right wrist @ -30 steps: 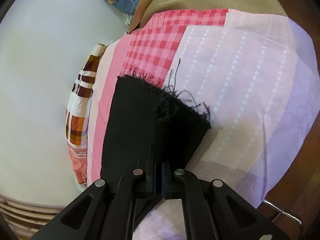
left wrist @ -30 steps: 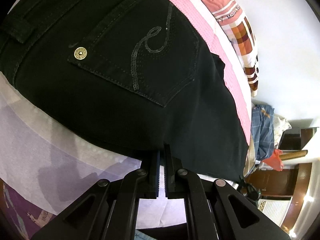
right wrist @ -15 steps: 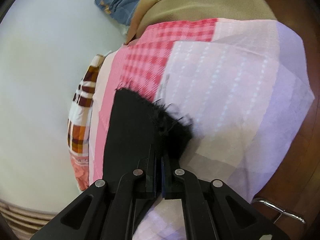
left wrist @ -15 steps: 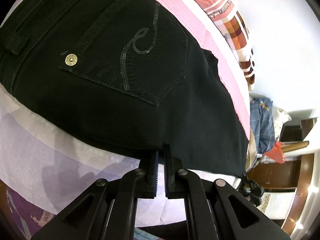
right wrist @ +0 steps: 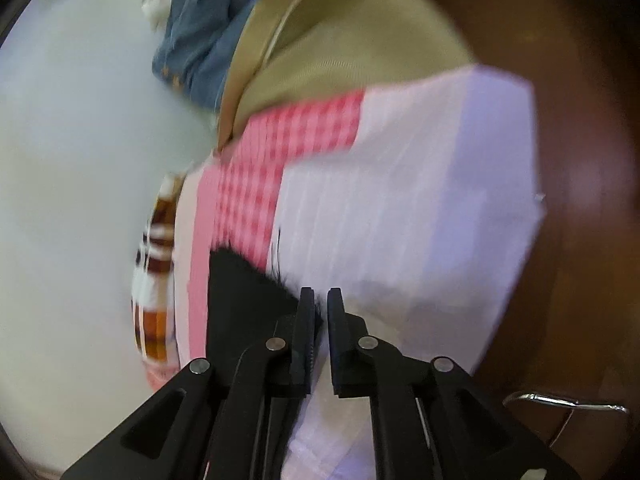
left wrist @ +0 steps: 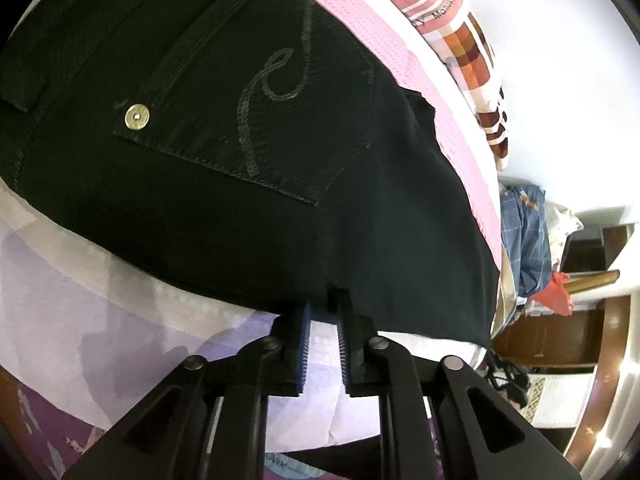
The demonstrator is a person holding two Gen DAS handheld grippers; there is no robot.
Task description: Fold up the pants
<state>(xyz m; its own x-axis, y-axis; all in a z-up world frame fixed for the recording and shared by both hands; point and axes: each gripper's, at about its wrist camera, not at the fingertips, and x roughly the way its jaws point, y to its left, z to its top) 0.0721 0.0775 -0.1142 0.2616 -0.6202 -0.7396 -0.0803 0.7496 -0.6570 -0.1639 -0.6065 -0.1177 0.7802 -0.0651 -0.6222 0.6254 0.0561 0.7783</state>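
Both tongs have parted since half a second ago. Left view: I see left gripper [left wrist: 323,320] spread at the edge of black pants [left wrist: 280,160] on the sheet [left wrist: 80,312]; sequined pocket, brass rivet. Right view, blurred: right gripper [right wrist: 320,312] spread beside the frayed hem.

The black pants [left wrist: 240,160] lay flat on the bed, back side up, showing a sequin-swirled rear pocket with a brass rivet. Their frayed leg hem [right wrist: 256,276] rested on the pink checked area.
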